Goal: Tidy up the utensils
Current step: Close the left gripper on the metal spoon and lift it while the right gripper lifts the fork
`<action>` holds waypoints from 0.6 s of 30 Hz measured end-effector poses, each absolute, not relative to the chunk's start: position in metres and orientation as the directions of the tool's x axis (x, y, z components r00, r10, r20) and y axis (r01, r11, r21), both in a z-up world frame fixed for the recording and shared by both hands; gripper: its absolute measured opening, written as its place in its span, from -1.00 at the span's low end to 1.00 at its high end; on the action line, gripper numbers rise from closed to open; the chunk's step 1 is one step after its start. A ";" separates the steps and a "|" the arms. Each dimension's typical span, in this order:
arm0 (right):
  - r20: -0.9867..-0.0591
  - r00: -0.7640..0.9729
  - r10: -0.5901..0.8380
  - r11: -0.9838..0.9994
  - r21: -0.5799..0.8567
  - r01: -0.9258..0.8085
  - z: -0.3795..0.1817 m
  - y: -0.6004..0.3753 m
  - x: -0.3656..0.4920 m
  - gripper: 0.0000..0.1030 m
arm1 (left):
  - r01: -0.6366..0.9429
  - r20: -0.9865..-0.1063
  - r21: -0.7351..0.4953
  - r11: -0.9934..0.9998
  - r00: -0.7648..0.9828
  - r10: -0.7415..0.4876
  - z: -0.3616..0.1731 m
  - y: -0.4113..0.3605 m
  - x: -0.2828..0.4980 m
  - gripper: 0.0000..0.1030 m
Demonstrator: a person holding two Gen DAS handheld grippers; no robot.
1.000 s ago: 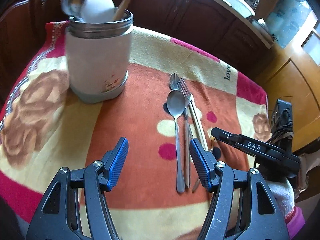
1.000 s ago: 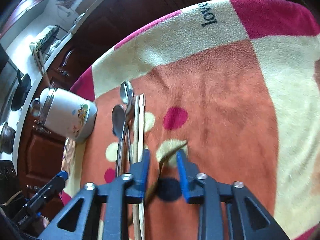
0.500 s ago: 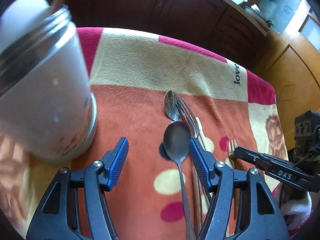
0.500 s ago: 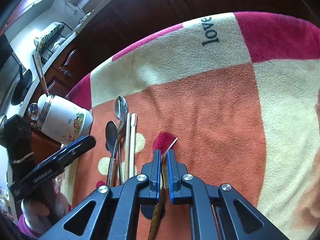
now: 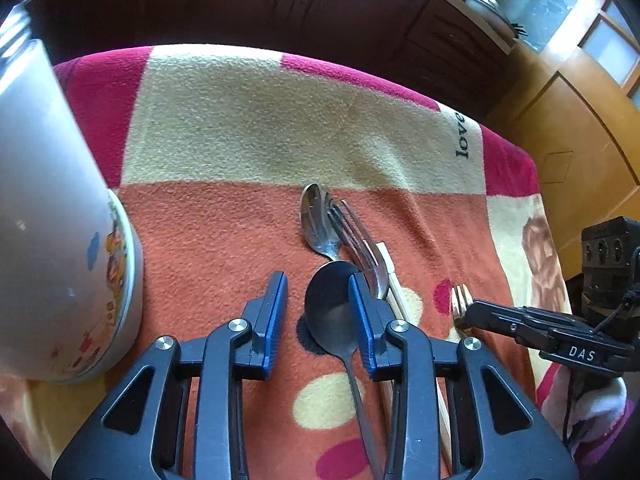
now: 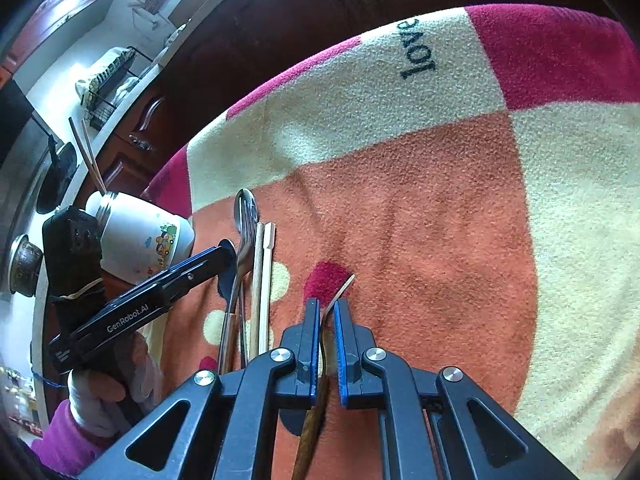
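My right gripper [image 6: 326, 316] is shut on a gold fork with a wooden handle [image 6: 338, 290], tines pointing away just above the blanket; its tines also show in the left wrist view [image 5: 461, 300]. My left gripper [image 5: 318, 300] is open low over the blanket, its jaws either side of the bowl of a dark spoon [image 5: 332, 312]. Beside that spoon lie a silver spoon [image 5: 316, 216], a silver fork [image 5: 356, 236] and wooden chopsticks [image 5: 390, 276]. A white utensil jar [image 5: 52, 220] stands at the left.
A patterned fleece blanket [image 6: 440, 220] covers the table. Dark wooden cabinets [image 5: 320, 4] run behind it. The jar also shows in the right wrist view [image 6: 140, 236], with chopsticks sticking out of it.
My right gripper closed on the gold fork and lifted it slightly. My left gripper moved forward and down past the jar, and its jaws narrowed around the dark spoon's bowl.
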State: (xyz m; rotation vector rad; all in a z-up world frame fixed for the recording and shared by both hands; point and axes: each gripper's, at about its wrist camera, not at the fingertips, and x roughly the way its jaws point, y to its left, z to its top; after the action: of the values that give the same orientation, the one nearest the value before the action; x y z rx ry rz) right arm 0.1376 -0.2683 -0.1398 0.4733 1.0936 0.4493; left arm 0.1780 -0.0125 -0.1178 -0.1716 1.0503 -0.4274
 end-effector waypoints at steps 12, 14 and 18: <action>-0.742 0.364 0.563 0.819 0.560 -0.124 -0.142 -0.257 0.145 -0.89 | 0.293 -0.822 -0.326 0.899 0.382 -0.423 -0.116 -0.007 0.171 -0.85; -0.753 0.356 0.554 0.826 0.550 -0.123 -0.141 -0.254 0.149 -0.89 | 0.289 -0.822 -0.321 0.902 0.389 -0.417 -0.115 -0.004 0.167 -0.87; -0.786 0.344 0.514 0.855 0.503 -0.128 -0.136 -0.246 0.153 -0.89 | 0.279 -0.820 -0.309 0.909 0.405 -0.404 -0.113 -0.002 0.159 -0.90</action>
State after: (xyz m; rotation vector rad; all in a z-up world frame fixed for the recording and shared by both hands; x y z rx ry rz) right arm 0.1534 -0.2456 -0.1361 0.3862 1.1508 0.4309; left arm 0.1593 -0.0016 -0.1127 -0.1300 1.0707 -0.4323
